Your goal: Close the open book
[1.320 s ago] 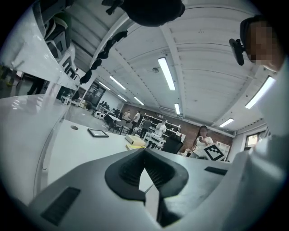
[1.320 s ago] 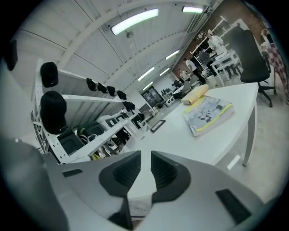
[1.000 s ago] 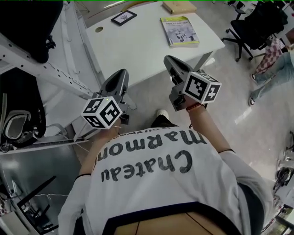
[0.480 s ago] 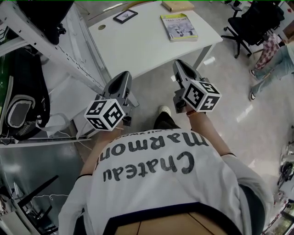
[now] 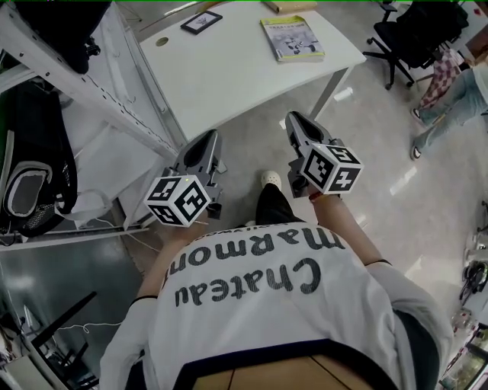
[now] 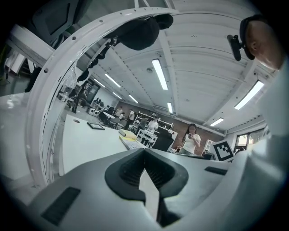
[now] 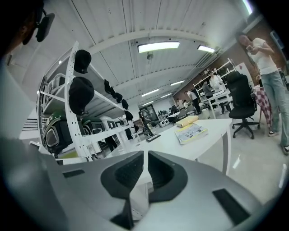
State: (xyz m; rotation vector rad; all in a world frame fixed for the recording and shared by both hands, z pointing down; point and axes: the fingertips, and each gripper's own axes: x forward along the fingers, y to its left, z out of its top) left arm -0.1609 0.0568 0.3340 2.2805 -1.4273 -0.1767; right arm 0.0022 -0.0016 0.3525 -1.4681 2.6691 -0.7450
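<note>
While flat on the table (image 5: 229, 84), book (image 5: 292, 38) well beyond 2 hand-held grippers (image 5: 207, 143) (image 5: 295, 124).

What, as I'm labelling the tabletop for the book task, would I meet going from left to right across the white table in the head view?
small round fitting → black picture frame → book
</note>
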